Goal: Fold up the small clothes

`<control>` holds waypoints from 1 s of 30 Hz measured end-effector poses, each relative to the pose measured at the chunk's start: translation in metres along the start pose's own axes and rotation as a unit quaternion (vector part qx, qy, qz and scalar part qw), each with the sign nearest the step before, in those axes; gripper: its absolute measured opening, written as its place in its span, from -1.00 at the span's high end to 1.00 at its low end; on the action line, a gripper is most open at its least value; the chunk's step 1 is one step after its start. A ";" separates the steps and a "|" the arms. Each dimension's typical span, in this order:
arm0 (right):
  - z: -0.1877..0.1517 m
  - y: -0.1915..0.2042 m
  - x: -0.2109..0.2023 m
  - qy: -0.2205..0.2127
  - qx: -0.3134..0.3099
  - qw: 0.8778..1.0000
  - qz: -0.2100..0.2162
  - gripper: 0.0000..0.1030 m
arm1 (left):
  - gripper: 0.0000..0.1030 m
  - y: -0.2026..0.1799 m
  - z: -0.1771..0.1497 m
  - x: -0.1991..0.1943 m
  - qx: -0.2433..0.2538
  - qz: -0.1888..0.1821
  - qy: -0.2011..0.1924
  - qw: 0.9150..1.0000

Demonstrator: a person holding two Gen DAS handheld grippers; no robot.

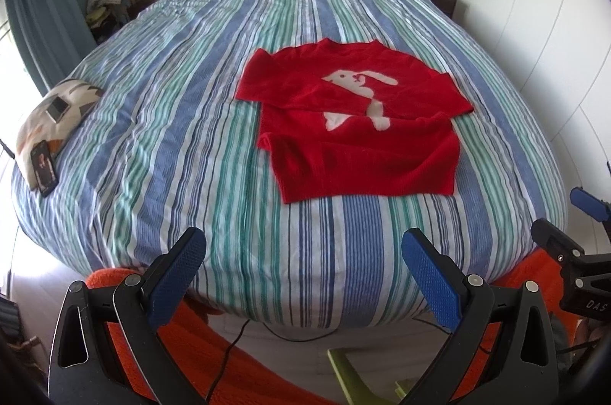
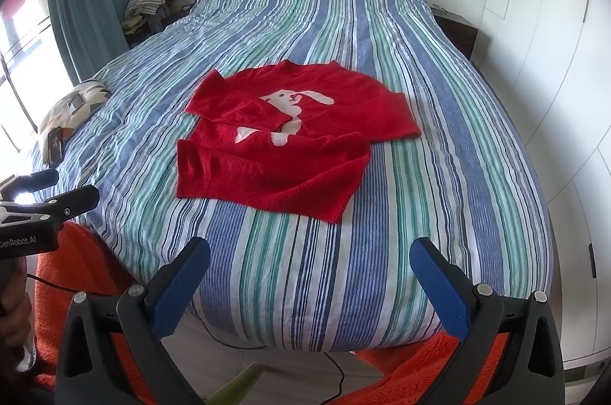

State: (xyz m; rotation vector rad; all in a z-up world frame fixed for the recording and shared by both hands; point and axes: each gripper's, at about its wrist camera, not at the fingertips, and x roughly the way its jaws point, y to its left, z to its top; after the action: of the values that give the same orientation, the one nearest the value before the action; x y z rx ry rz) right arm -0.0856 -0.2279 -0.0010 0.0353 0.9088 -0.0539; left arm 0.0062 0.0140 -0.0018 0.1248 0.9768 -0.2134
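Observation:
A small red sweater with a white rabbit on the chest lies flat on the striped bed, both sleeves folded across its front. It also shows in the right wrist view. My left gripper is open and empty, held back at the foot of the bed, well short of the sweater. My right gripper is also open and empty at the foot of the bed. The right gripper appears at the right edge of the left wrist view, and the left gripper at the left edge of the right wrist view.
The bed has a blue, green and white striped cover. A patterned cushion with a phone on it lies at the bed's left edge. An orange blanket hangs below the foot. White wardrobes stand on the right.

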 end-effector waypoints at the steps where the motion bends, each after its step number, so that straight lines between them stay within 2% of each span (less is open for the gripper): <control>1: 0.000 0.000 0.000 0.000 0.000 1.000 0.000 -1.00 | -0.99 0.000 0.000 0.000 0.000 0.000 0.000 1.000; 30: -0.006 0.001 0.001 0.005 0.007 1.000 0.004 -1.00 | -0.99 -0.017 -0.009 -0.005 0.031 -0.006 -0.008 0.999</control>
State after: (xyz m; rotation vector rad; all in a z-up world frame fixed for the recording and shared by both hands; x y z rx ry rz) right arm -0.0892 -0.2265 -0.0057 0.0526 0.9186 -0.0539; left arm -0.0076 0.0003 -0.0027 0.1737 0.9556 -0.2562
